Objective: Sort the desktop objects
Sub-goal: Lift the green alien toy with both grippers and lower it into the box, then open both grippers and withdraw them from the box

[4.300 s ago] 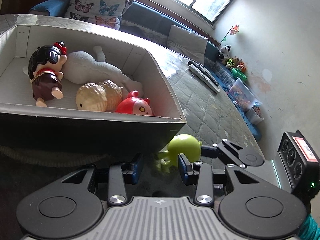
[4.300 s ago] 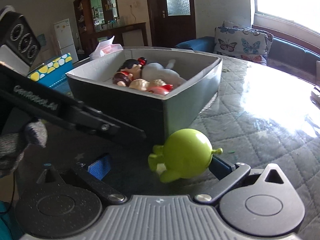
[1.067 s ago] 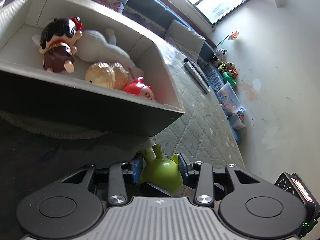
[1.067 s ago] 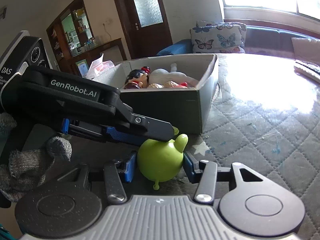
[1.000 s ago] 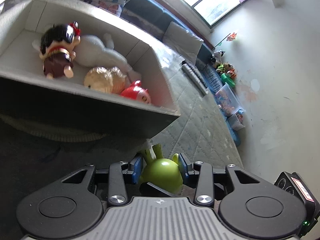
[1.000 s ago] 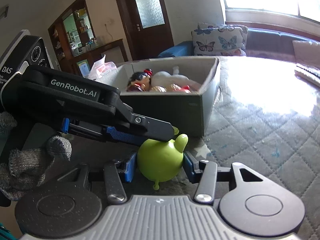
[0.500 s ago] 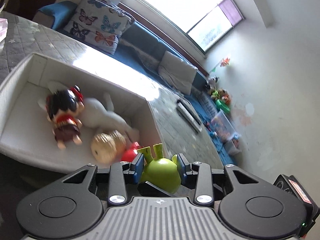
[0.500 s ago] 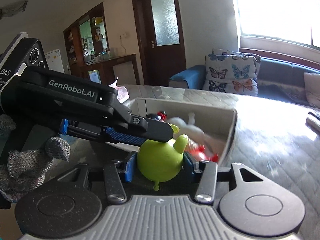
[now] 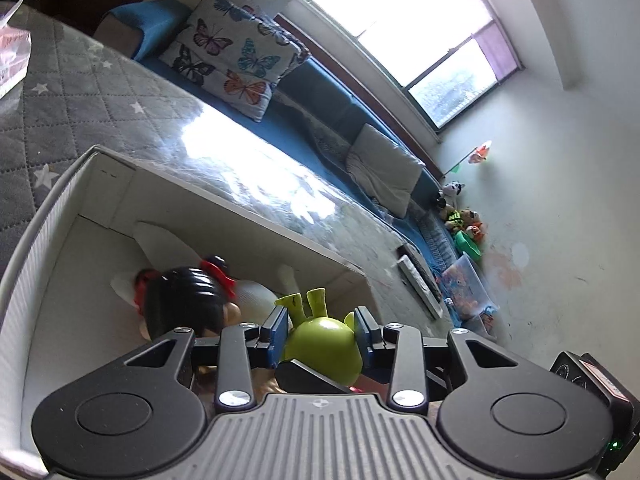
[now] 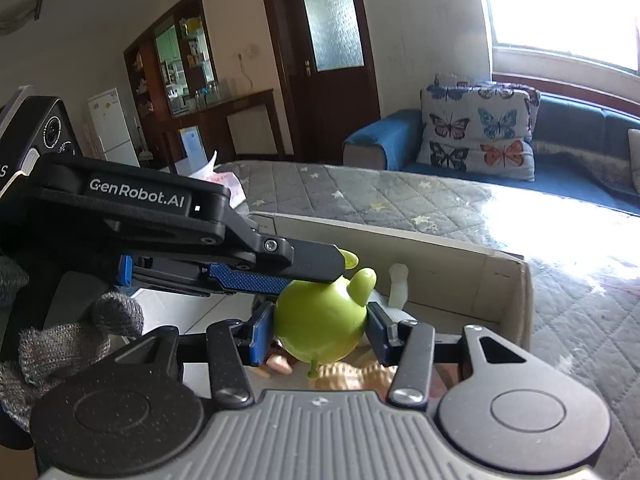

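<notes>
Both my grippers, left [image 9: 320, 330] and right [image 10: 318, 332], clamped on green toy [image 9: 324, 346] above box [image 9: 240, 204] on quilted table [image 9: 100, 96].

Open-topped white cardboard box [image 9: 52, 216], walls all round. Dark-haired red-bowed doll [image 9: 182, 300] and white plush toy [image 9: 256, 294] crowding the near floor; bare floor toward the far-left corner. Grey quilted table [image 10: 400, 196] clear beyond the rim.
</notes>
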The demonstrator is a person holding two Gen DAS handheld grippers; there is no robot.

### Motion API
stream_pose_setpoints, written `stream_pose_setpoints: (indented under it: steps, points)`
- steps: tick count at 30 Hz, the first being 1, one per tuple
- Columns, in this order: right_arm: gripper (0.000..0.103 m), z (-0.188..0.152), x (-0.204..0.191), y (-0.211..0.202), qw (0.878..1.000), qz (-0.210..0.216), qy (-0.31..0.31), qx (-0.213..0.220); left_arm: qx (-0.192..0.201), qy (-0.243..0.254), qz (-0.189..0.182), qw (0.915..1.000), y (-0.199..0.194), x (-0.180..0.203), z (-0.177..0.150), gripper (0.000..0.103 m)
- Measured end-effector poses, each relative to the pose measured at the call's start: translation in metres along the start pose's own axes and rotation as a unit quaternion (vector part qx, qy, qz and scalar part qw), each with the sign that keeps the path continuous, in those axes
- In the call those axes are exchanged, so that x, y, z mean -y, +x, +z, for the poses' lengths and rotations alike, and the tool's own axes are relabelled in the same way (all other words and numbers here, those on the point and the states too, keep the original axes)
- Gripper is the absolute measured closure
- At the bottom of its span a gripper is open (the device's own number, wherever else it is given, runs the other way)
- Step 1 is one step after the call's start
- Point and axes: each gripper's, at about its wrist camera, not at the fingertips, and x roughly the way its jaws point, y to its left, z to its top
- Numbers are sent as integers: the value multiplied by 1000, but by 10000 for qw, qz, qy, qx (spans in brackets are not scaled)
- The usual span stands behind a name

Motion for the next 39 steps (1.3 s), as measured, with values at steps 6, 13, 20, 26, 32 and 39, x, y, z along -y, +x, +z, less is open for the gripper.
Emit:
stream_pose_setpoints:
  steps: [6,13,20,26,32,39]
  points:
    - [54,-2,-1,18,9998,-106,-54,-188,-3,-104,112,9999,5,-13,2,65]
    - [53,-9,-5,24,9993,-179,-171,-281,-3,-55,232,9997,1,-15,-4,65]
    - [46,-13,-11,21,9991,-249,-233,-244,36,-19,314,9995,-5,-14,-9,65]
    - [34,-12,-16,17,9984,-359,-405,-182,77,31,320,9995,-8,-7,-10,65]
    - [31,-13,-20,6,9980,-421,-466,-59,128,209,396,9989,-14,2,-14,65]
    - [16,-17,-25,-18,9978,-450,-460,186,319,643,529,9960,-35,21,-30,65]
